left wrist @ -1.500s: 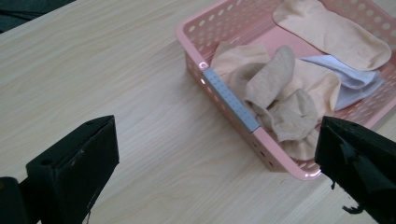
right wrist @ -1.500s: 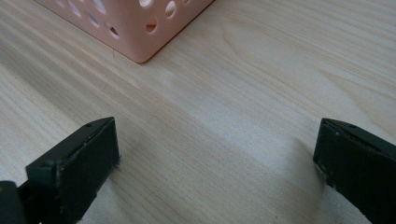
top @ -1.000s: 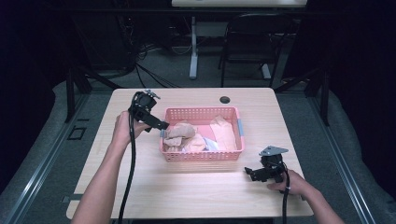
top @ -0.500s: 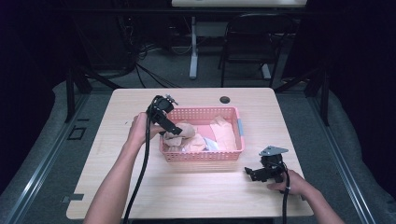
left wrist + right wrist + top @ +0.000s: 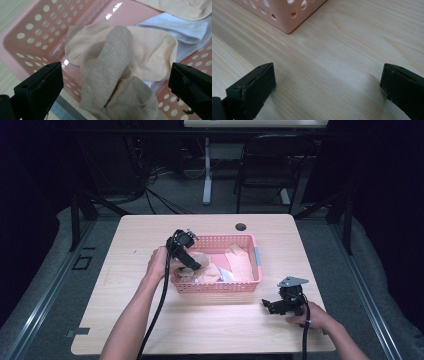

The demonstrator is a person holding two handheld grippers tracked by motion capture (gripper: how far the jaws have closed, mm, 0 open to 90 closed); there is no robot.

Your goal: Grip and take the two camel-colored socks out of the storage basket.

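The left claw (image 5: 192, 265), jaws wide apart and holding nothing, hovers over a beige knitted sock (image 5: 107, 72) in the pink perforated plastic basket (image 5: 215, 287). The right claw (image 5: 270, 306) rests spread and empty on the pale wooden tabletop (image 5: 210, 325).

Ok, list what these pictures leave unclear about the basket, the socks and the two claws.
- Pink basket: in the left gripper view its far end is cut off by the frame; in the right gripper view just one corner enters.
- Socks: the grey-beige sock covers part of the cream one; the count cannot be told.
- White cloth: cut by the frame edge, type unclear.
- Left claw: tips too small in the high view to tell whether they touch cloth.
- Right claw: likewise small.
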